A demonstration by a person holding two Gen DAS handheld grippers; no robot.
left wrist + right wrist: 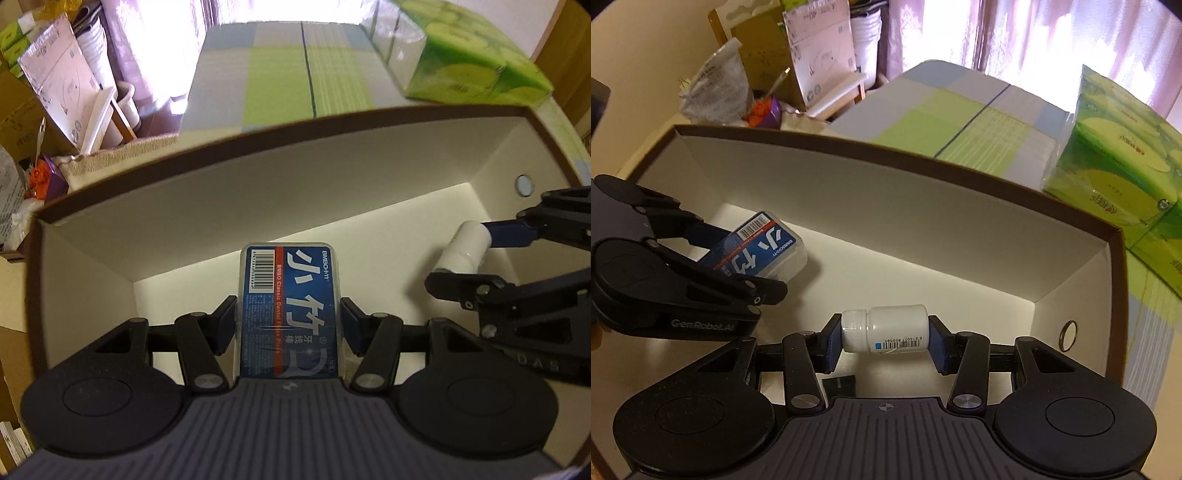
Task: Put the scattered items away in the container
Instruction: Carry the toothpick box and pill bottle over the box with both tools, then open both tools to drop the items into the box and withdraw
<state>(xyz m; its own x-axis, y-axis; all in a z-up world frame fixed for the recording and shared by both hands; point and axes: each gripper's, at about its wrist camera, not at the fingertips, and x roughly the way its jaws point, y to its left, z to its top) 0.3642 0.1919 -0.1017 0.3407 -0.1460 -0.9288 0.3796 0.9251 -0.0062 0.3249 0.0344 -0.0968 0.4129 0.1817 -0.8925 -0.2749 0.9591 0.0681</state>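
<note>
Holding both tools inside the box (886, 192): left tool (288, 314) is gripping the floss case (290, 306), right tool (884, 341) is clamping the white bottle (886, 328) sideways. Both items are hanging over the box floor, well apart.

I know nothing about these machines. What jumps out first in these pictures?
Two black grippers reach into a white box together. The left gripper clamps a blue floss pick case; the right gripper grips a white bottle sideways, cap to base. Behind the box, a bright green tissue pack sits on a checked tablecloth.
</note>
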